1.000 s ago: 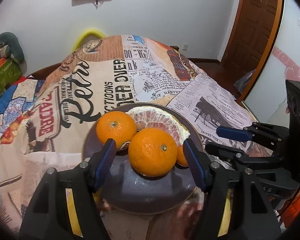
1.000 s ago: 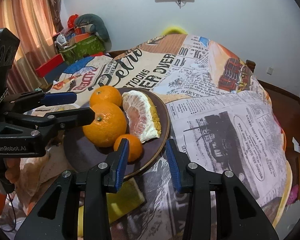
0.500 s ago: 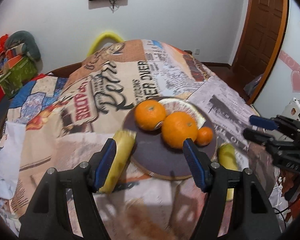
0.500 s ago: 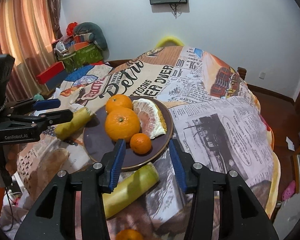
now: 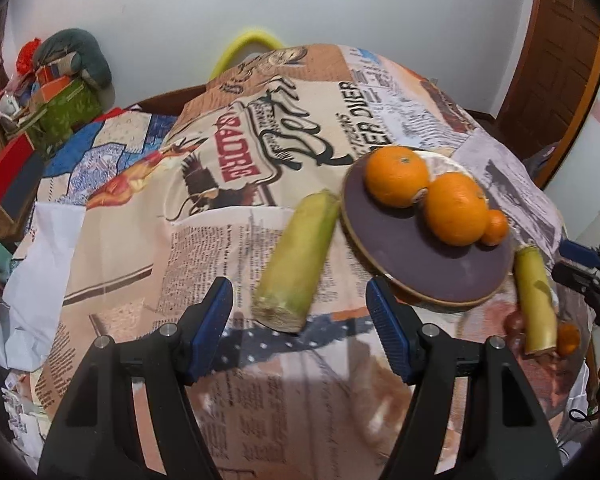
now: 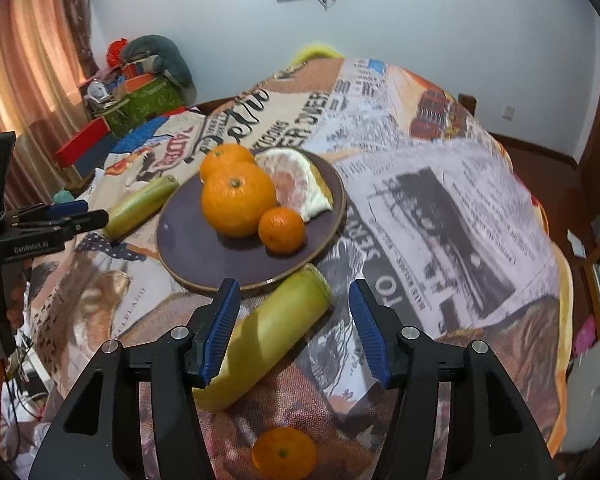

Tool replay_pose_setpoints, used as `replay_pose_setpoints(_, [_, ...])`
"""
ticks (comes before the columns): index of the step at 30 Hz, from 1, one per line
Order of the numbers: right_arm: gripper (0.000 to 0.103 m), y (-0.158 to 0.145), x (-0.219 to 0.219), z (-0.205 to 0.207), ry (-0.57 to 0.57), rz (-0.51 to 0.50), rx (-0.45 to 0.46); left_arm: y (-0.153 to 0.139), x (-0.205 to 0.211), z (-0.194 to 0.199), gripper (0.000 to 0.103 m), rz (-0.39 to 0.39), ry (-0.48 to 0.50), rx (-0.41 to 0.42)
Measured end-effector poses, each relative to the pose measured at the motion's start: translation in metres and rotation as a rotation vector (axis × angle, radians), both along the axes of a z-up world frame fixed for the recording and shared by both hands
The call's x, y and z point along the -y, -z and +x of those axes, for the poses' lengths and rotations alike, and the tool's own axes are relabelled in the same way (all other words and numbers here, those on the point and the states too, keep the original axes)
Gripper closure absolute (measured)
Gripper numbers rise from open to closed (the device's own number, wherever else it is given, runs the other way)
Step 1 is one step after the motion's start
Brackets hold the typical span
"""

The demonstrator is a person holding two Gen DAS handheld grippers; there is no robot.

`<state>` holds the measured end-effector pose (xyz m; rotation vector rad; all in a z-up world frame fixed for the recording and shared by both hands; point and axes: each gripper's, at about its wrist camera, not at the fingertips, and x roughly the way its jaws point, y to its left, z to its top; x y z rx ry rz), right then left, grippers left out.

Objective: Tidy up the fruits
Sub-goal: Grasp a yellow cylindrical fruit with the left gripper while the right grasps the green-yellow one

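Note:
A dark round plate (image 5: 400,248) (image 6: 204,252) holds two large oranges (image 5: 454,208) (image 6: 238,200), a small tangerine (image 6: 281,229) (image 5: 494,227) and a peeled pomelo piece (image 6: 296,184). A yellow-green sugarcane piece (image 5: 296,256) (image 6: 140,207) lies left of the plate, just ahead of my open, empty left gripper (image 5: 300,328). A second cane piece (image 6: 260,336) (image 5: 534,296) lies in front of the plate, between the fingers of my open right gripper (image 6: 292,328). A loose tangerine (image 6: 284,458) lies below it.
The table is covered with a newspaper-print cloth (image 6: 440,208). Boxes and clutter (image 5: 40,104) stand at the far left. A wooden door (image 5: 556,64) is at the right. The left gripper also shows in the right wrist view (image 6: 64,216).
Both grippers have pulled back from the plate and risen. The two cane pieces and the loose tangerine have come into view. The left view has swung leftward.

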<state>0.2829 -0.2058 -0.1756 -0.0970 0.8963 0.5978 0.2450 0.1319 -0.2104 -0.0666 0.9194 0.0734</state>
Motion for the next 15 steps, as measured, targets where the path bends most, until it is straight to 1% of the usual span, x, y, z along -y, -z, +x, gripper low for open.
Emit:
replay_pose_setpoints(7, [0.05,0.017,-0.006,0.005,0.019,0.009,-0.082,0.026,-0.01,0.021,0.035,-0.01,0.007,-0.039])
replay_pose_setpoints(9, [0.05,0.019,-0.008,0.007,0.02,0.004,-0.093,0.03,-0.009,0.024,0.041,-0.011,0.012,-0.04])
replay_pose_setpoints(11, [0.049,0.021,-0.011,0.007,0.014,0.0,-0.105,0.033,-0.009,0.028,0.05,-0.02,0.02,-0.047])
replay_pose_setpoints(13, [0.047,0.023,-0.011,0.008,0.012,-0.002,-0.117,0.036,-0.007,0.031,0.056,-0.019,0.022,-0.046])
replay_pose_setpoints(15, [0.047,0.024,-0.01,0.009,0.012,0.005,-0.131,0.036,-0.006,0.033,0.057,-0.018,0.022,-0.043])
